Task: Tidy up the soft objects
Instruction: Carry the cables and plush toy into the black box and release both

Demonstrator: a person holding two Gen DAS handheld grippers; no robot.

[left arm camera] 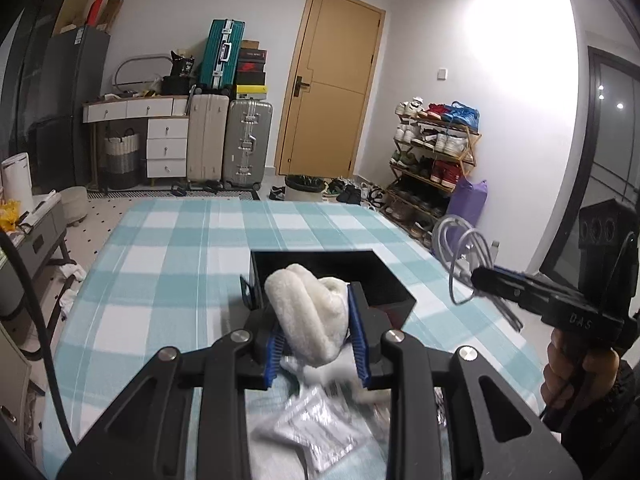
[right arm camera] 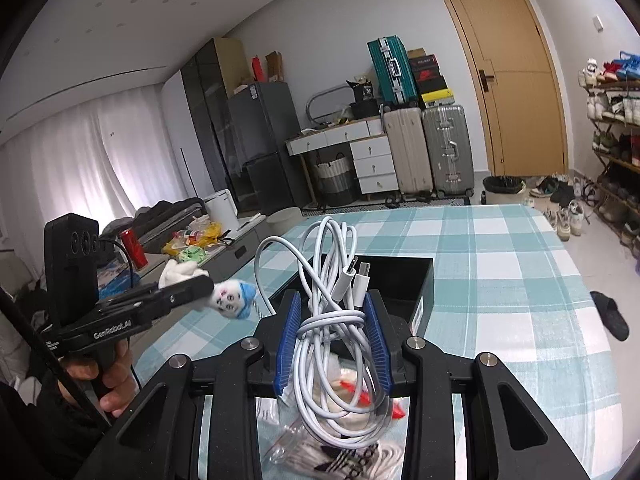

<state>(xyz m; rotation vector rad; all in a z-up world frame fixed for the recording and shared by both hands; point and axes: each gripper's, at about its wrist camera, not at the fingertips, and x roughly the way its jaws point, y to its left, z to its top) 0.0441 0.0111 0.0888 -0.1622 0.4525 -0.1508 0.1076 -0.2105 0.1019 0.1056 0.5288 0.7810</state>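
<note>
Left claw [left arm camera: 316, 320] pinches fluffy white plush toy [left arm camera: 308, 308], blue-capped.

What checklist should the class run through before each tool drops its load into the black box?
1. Left tool shut on the white fluffy sock: ok.
2. Right tool shut on the white cable bundle: ok.
3. Black box open on the checked tablecloth: ok.
4. Sock over the box opening: cannot tell; it is near the front edge.
5. Cable loops clear of the box rim: not ok, they splay wide.
6. Room left inside the box: cannot tell.
</note>
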